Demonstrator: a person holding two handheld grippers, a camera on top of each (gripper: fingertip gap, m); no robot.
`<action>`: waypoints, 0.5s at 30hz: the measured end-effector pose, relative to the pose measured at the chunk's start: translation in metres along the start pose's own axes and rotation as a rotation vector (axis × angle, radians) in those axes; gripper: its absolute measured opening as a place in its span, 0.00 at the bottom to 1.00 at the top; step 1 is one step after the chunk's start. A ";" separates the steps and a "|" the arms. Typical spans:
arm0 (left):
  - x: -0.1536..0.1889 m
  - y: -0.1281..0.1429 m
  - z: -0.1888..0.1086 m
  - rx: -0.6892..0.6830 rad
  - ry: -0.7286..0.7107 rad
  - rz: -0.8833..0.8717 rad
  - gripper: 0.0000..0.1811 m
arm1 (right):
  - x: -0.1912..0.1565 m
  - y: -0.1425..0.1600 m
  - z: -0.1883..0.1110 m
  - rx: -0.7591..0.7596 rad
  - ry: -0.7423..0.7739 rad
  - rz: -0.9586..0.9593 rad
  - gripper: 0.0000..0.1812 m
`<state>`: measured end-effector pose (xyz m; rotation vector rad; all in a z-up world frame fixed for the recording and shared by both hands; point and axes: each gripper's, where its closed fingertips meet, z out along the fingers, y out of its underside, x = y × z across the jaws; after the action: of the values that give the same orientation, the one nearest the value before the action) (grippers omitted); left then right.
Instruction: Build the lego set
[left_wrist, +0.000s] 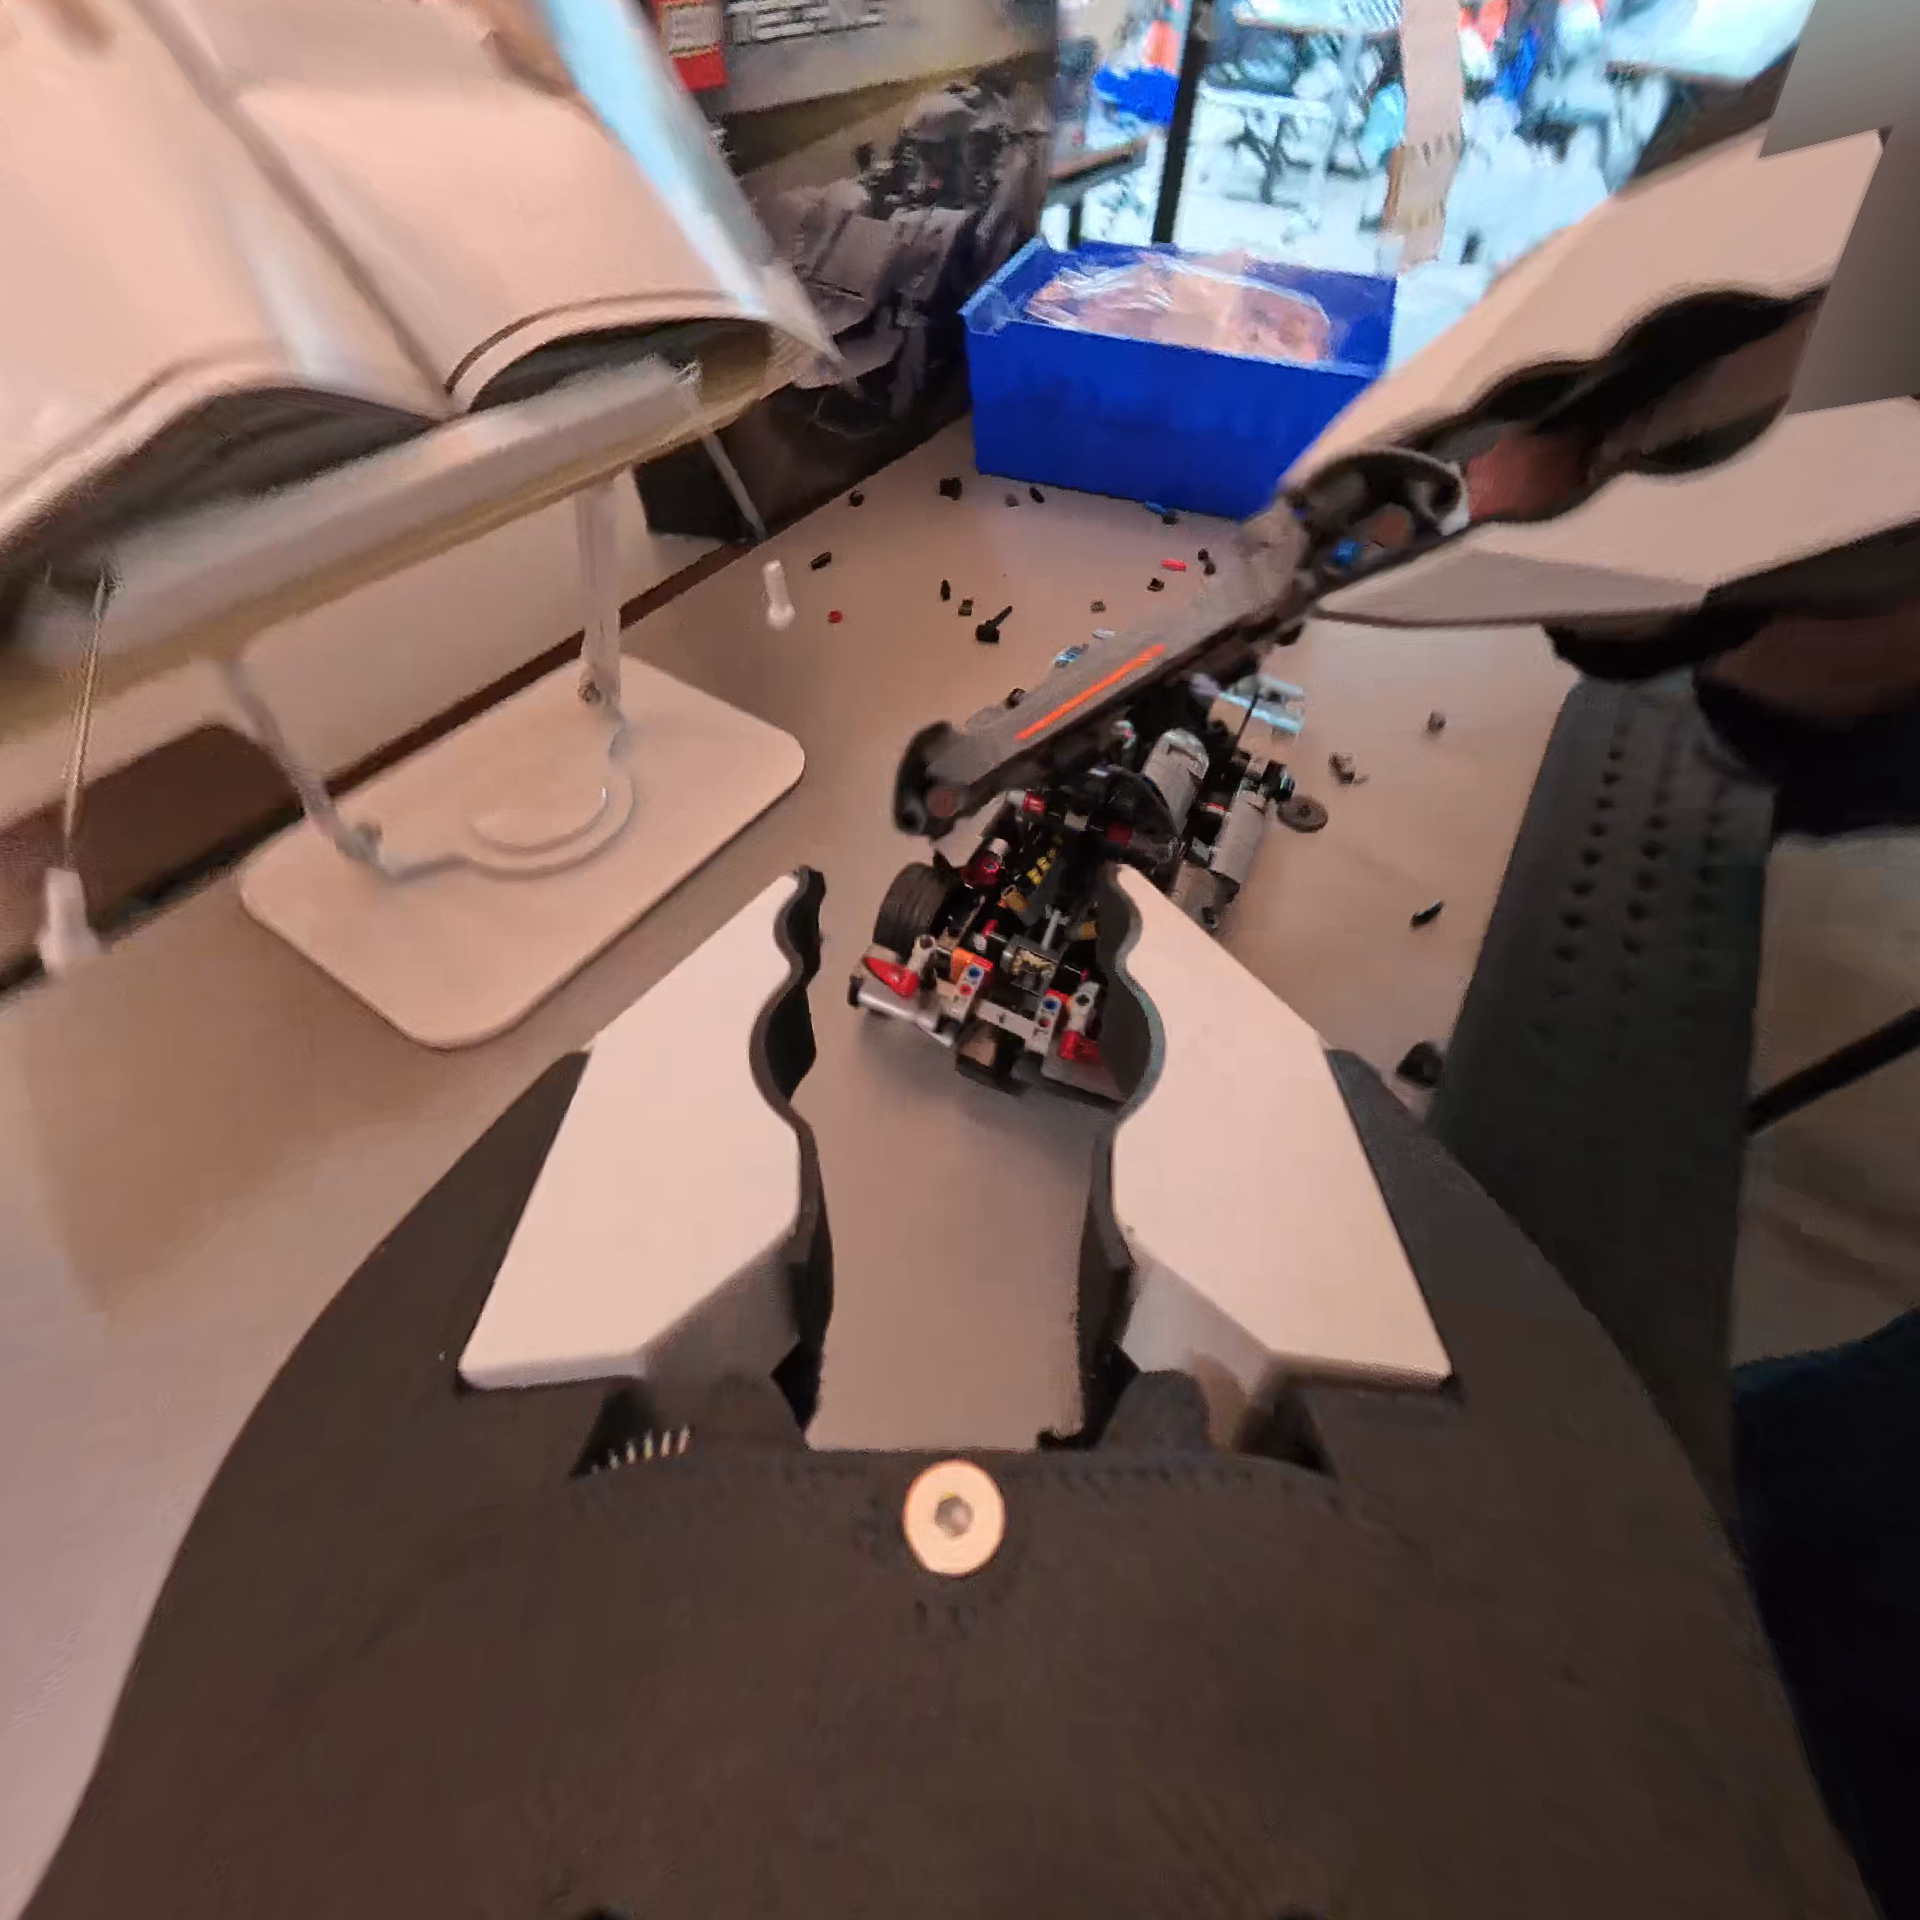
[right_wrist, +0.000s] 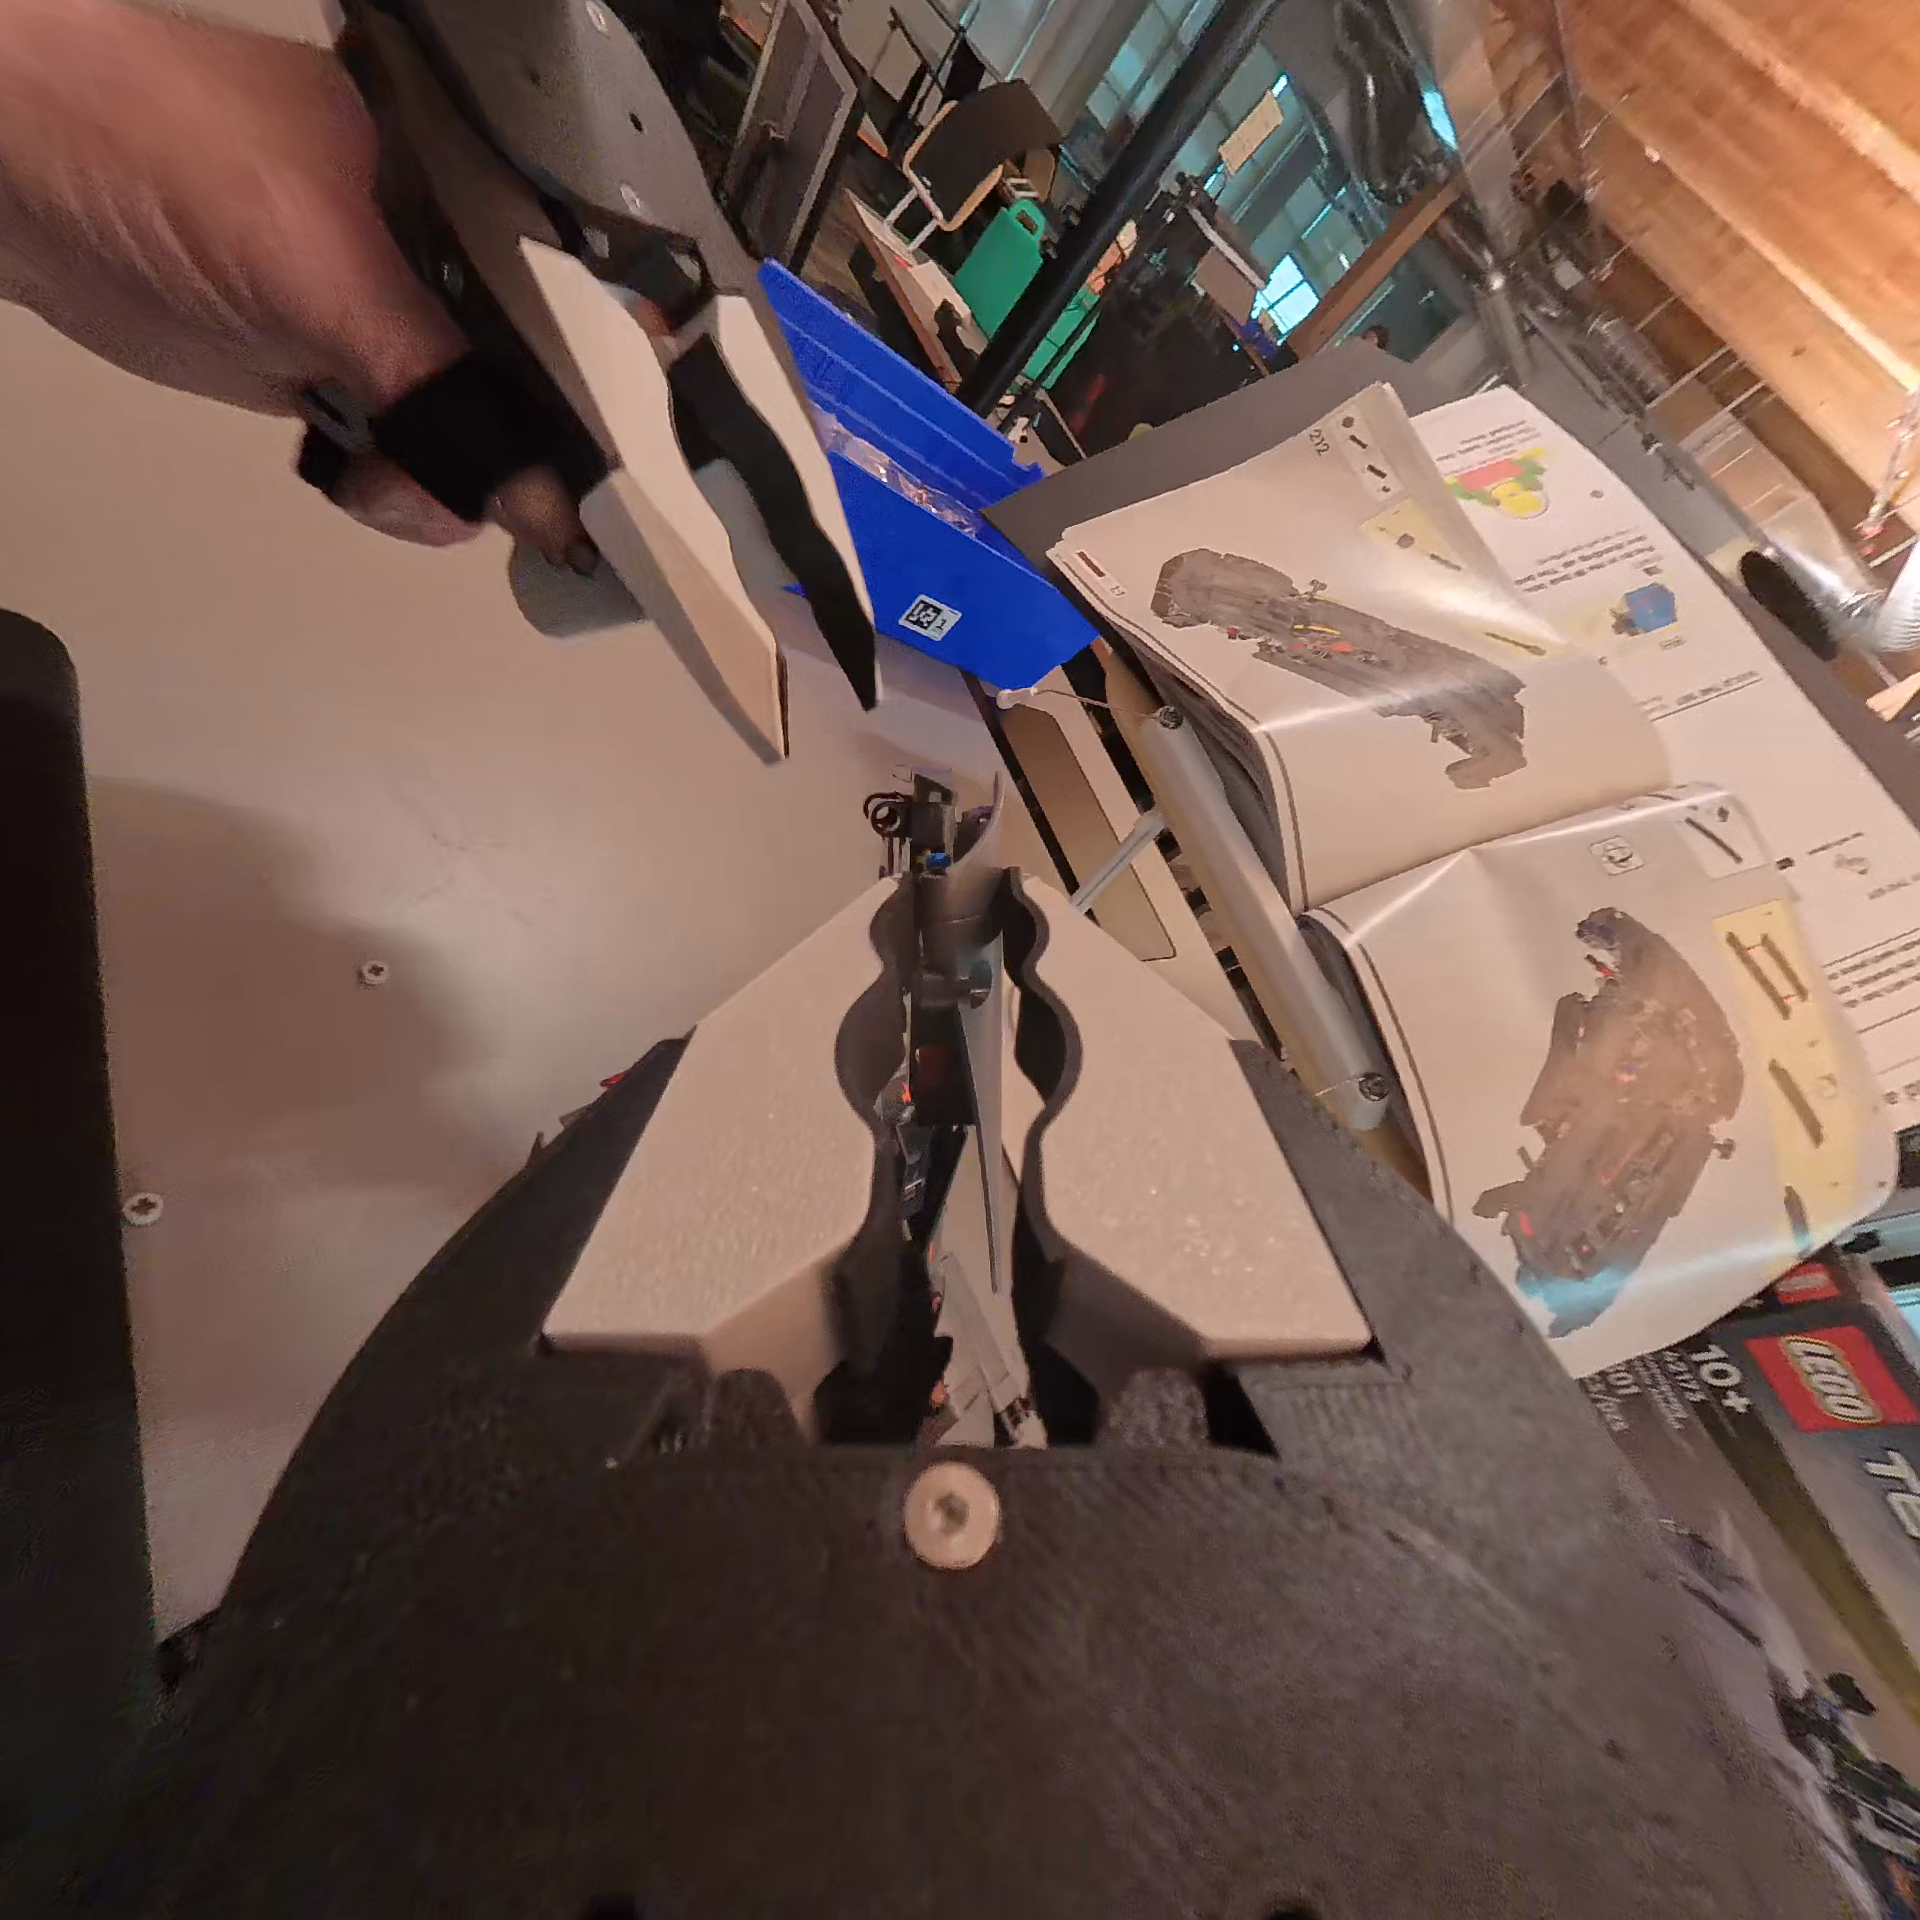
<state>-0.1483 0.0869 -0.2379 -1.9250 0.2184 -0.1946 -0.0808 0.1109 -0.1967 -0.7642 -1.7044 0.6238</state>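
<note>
A partly built Lego car chassis (left_wrist: 997, 956) with a black wheel sits on the pale table (left_wrist: 312, 1195), just beyond my left gripper (left_wrist: 961, 894). The left gripper is open and empty, its fingers on either side of the car's near end. My right gripper (left_wrist: 1340, 540) comes in from the upper right, shut on a long dark panel (left_wrist: 1081, 696) with an orange stripe. It holds the panel tilted above the chassis. In the right wrist view the panel (right_wrist: 940, 1039) sits edge-on between the closed right gripper (right_wrist: 951, 904), with the left gripper (right_wrist: 821, 712) above it.
An open instruction booklet (right_wrist: 1351, 644) rests on a white stand (left_wrist: 520, 831) at the left. A blue bin (left_wrist: 1164, 384) with bagged parts and the Lego box (left_wrist: 904, 208) stand behind. Small loose pieces (left_wrist: 987, 623) lie scattered on the table. A dark chair back (left_wrist: 1600, 935) is at the right.
</note>
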 end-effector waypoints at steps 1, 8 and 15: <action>0.001 0.002 -0.005 0.022 0.030 -0.100 0.28 | -0.001 -0.001 0.000 -0.001 0.008 -0.020 0.07; 0.025 -0.005 -0.006 0.298 0.517 -0.960 0.34 | -0.018 -0.007 0.006 -0.001 0.063 -0.237 0.08; 0.039 -0.008 0.006 0.350 0.640 -1.106 0.25 | -0.036 -0.008 0.010 0.030 0.047 -0.361 0.07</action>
<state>-0.1085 0.0855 -0.2317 -1.3896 -0.4659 -1.4755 -0.0857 0.0785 -0.2160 -0.4294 -1.7301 0.3771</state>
